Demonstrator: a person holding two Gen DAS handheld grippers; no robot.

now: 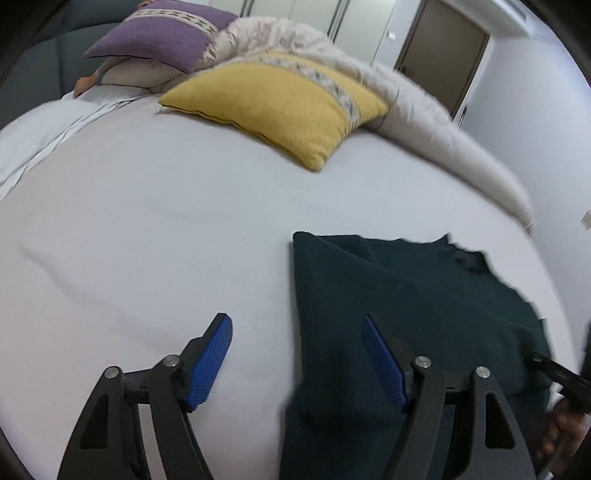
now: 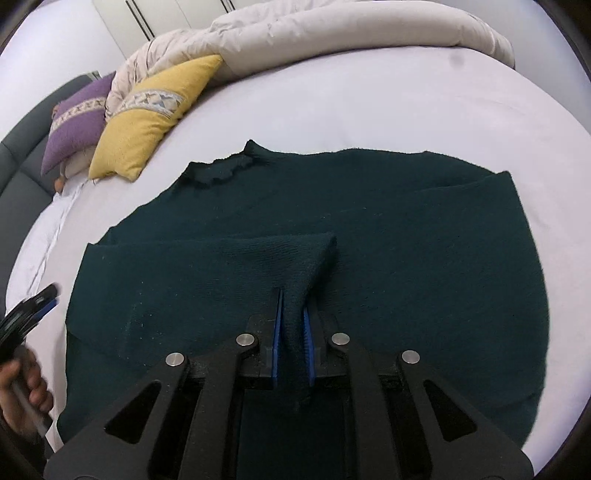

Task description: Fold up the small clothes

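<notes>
The right claw is clamped on a raised fold of the dark green knitted sweater, which lies spread on the white bed ahead of it; the left claw stands apart, empty, over the sweater's edge

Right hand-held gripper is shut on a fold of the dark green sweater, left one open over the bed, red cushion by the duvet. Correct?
Not quite: the cushion by the duvet is yellow, per the right wrist view. The right hand-held gripper is shut on the dark green sweater; the left hand-held gripper is open over the bed.
</notes>
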